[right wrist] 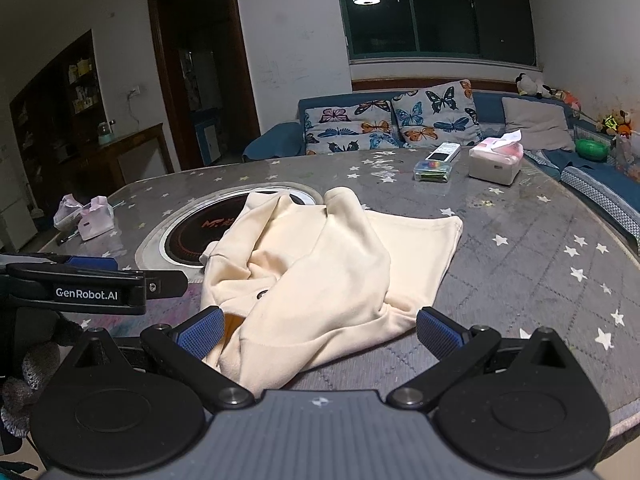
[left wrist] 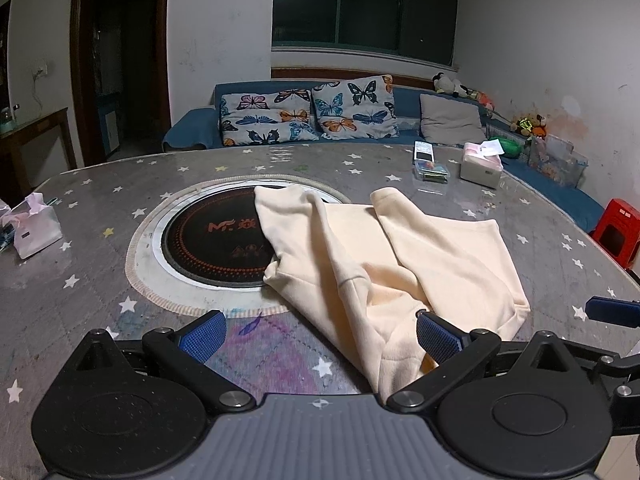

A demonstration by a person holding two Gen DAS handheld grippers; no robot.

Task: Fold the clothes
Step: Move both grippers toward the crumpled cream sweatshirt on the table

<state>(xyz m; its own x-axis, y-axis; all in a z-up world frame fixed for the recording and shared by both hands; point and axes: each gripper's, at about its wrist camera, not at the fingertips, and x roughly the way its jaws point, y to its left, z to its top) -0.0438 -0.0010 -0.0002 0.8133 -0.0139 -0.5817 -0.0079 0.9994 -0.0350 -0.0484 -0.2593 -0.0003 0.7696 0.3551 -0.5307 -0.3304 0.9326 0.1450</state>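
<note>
The cream sweatshirt (right wrist: 320, 256) lies rumpled on the bench (right wrist: 520, 272), directly ahead of the right hand-held gripper (right wrist: 320, 332) and right of the left hand-held gripper (left wrist: 320, 336), both spread wide and holding nothing.

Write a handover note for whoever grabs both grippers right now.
Left gripper: open, empty, low at the table's near edge.
Right gripper: open, empty, beside it.
Cream garment: rumpled heap on the star-patterned table, its far part overlapping the round black cooktop.
Done: no fold visible.
Left: spread it flat, then fold.
</note>
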